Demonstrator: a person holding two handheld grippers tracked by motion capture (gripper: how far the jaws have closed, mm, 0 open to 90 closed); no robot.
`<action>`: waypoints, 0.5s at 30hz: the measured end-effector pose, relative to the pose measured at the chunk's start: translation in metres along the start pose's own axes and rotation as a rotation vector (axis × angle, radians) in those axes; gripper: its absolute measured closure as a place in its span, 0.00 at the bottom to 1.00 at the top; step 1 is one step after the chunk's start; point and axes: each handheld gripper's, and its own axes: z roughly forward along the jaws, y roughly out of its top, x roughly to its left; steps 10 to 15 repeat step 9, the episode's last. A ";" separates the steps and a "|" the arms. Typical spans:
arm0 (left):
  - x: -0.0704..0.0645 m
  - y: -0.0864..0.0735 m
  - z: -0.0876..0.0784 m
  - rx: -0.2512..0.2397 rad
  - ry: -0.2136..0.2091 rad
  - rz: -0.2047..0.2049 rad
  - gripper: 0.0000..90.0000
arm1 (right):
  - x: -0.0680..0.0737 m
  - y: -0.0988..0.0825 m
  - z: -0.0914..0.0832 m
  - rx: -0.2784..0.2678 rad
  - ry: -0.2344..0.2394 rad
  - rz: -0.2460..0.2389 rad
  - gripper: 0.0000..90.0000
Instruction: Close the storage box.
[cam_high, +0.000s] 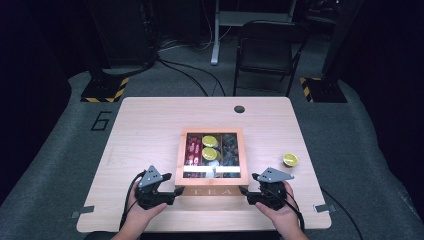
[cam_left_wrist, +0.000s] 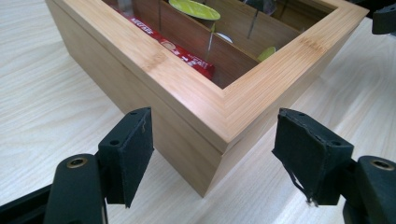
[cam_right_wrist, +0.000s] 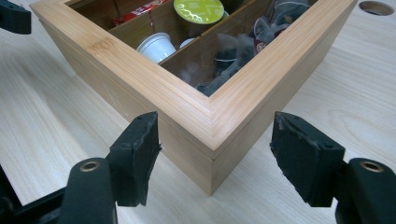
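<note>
A wooden tea box (cam_high: 212, 131) marked TEA on its front stands mid-table. It holds red packets (cam_high: 193, 149), green-topped capsules (cam_high: 209, 141) and dark tea bags (cam_high: 230, 147). My left gripper (cam_high: 172, 190) lies at the box's near left corner, held in a hand. In the left gripper view that corner of the box (cam_left_wrist: 187, 93) juts between the open jaws of the left gripper (cam_left_wrist: 215, 149), and the pads stand off the wood. My right gripper (cam_high: 243, 191) sits at the near right corner. The box corner (cam_right_wrist: 187, 107) lies between the spread jaws of the right gripper (cam_right_wrist: 215, 149), untouched.
A lone green-topped capsule (cam_high: 290, 159) rests on the table right of the box. A round cable hole (cam_high: 239, 108) is near the table's far edge. A black chair (cam_high: 267, 50) stands beyond the table. Cables trail from both grippers toward the near edge.
</note>
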 end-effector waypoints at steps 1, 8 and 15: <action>0.000 0.000 0.000 0.000 0.000 0.000 0.32 | 0.000 0.000 0.000 0.000 0.000 0.000 0.35; 0.002 -0.002 -0.002 0.013 0.006 0.015 0.32 | -0.004 -0.003 -0.005 -0.014 -0.016 -0.004 0.35; 0.001 -0.002 -0.002 0.010 -0.001 0.013 0.32 | -0.004 -0.003 -0.005 -0.021 -0.015 -0.001 0.35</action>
